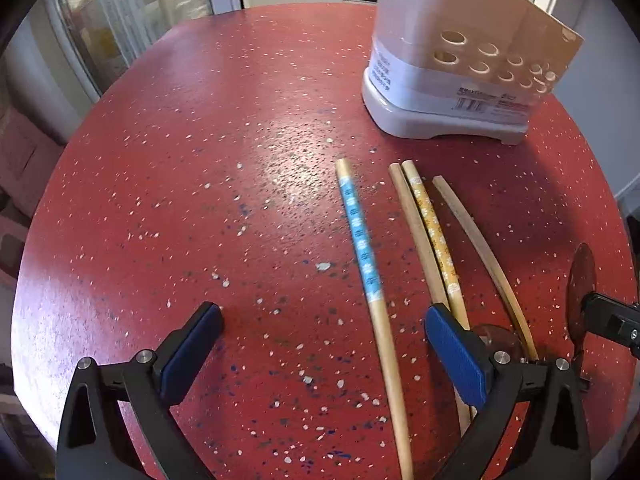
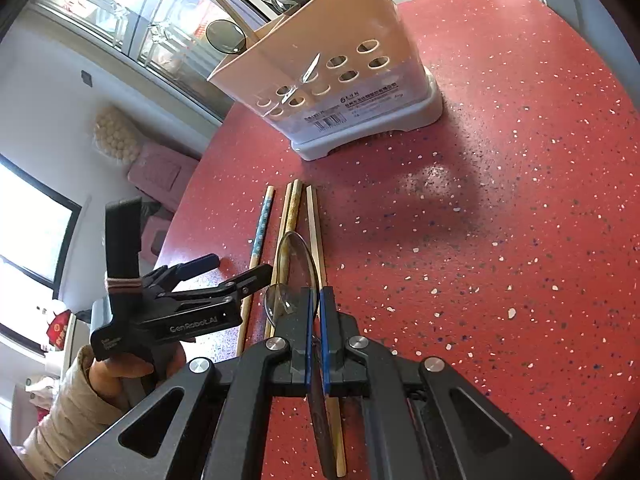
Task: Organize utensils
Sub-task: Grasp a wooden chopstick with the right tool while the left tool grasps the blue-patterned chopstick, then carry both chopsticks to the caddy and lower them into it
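Four chopsticks lie side by side on the red speckled worktop (image 1: 200, 160), their ends pointing toward a utensil holder (image 1: 452, 80) that stands near the far edge. The blue-patterned chopstick (image 1: 362, 240) lies apart on the left; beside it a plain chopstick (image 1: 416, 224) and a yellow-patterned chopstick (image 1: 434, 236) touch along their length, and a second plain chopstick (image 1: 476, 240) lies just to their right. The holder is a beige box with rows of round holes in its side, seated on a white base with a printed label; in the right wrist view two dark translucent spoon bowls (image 2: 226, 36) stick out of its top. The left hand-held gripper (image 1: 320, 322) hovers low over the near ends of the chopsticks with its blue-padded fingers spread wide and nothing between them; the blue-patterned chopstick runs through the gap, and the right finger sits over the touching pair. The right hand-held gripper (image 2: 319, 300) has its fingers pressed nearly together on the handle of a dark translucent spoon (image 2: 296, 256), whose bowl juts forward above the chopsticks, just beside the left one.
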`<move>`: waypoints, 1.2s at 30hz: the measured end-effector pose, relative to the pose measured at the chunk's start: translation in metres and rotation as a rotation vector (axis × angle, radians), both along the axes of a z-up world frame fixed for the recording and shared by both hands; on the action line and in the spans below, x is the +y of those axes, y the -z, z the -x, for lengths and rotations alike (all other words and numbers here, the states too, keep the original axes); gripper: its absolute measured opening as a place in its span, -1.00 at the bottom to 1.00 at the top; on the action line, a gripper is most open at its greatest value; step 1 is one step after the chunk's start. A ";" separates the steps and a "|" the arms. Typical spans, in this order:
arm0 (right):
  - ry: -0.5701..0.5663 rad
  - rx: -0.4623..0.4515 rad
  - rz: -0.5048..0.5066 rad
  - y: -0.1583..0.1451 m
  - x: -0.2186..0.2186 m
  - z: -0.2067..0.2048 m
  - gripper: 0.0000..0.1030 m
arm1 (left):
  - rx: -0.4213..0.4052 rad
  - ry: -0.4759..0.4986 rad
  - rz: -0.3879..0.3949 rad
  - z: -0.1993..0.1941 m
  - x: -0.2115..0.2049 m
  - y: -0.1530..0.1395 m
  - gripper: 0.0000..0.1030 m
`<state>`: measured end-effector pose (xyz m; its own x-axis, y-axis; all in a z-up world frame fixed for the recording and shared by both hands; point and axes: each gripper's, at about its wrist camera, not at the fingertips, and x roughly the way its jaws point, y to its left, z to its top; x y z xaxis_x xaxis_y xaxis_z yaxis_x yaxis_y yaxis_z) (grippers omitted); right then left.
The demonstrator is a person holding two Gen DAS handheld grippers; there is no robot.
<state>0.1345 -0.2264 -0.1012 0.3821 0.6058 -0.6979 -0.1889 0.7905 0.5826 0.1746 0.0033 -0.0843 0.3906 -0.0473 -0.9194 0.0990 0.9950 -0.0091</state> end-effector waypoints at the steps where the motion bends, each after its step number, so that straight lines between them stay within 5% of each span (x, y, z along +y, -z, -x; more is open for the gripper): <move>1: 0.001 -0.002 0.001 -0.001 0.000 0.000 -0.93 | 0.009 0.011 0.004 -0.003 -0.003 -0.001 1.00; 5: -0.001 -0.006 -0.002 -0.004 -0.003 0.001 -0.93 | 0.018 0.070 0.004 -0.009 -0.010 -0.008 0.95; 12: 0.000 -0.027 -0.009 -0.012 -0.006 0.006 -0.93 | 0.034 0.163 -0.001 -0.018 -0.030 -0.022 -0.26; 26: 0.020 -0.120 -0.014 -0.048 -0.010 0.018 -0.95 | -0.264 0.020 0.220 0.032 0.006 -0.071 -0.30; 36: 0.030 -0.247 -0.010 -0.095 -0.010 0.021 -0.96 | -0.410 0.007 0.293 0.056 0.021 -0.111 -0.30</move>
